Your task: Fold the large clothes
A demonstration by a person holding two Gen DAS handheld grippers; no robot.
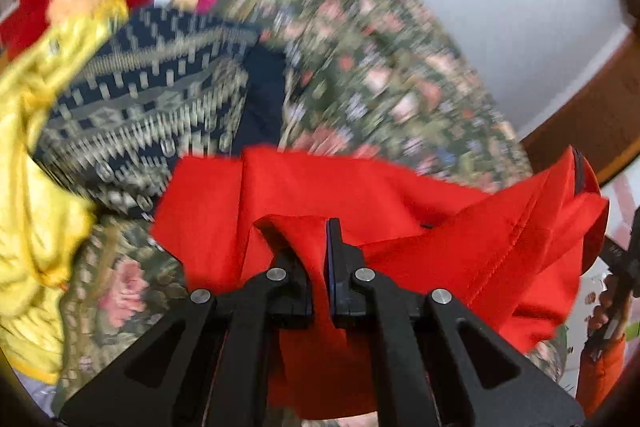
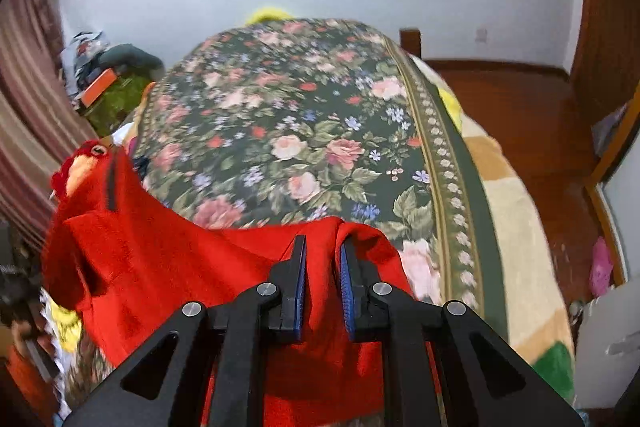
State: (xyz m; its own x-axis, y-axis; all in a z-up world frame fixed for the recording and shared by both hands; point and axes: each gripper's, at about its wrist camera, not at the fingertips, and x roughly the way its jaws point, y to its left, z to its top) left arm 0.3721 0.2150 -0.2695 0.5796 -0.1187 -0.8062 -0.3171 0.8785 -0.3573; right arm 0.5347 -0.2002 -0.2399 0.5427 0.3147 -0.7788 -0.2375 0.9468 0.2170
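Note:
A large red garment [image 1: 400, 203] hangs between my two grippers above the floral bedspread [image 1: 360, 59]. My left gripper [image 1: 316, 239] is shut on a bunched fold of its edge. In the right wrist view the same red garment [image 2: 168, 259] spreads left from my right gripper [image 2: 322, 247], which is shut on another part of its edge. The cloth drapes down below both grippers. The left wrist view is blurred by motion.
A pile of clothes lies on the bed's left: a yellow garment [image 1: 36, 187], a navy patterned one [image 1: 152, 115], and a red plush toy [image 2: 84, 163]. The floral bedspread [image 2: 288, 131] covers a beige blanket [image 2: 516, 227]. Wooden floor [image 2: 520, 107] lies to the right.

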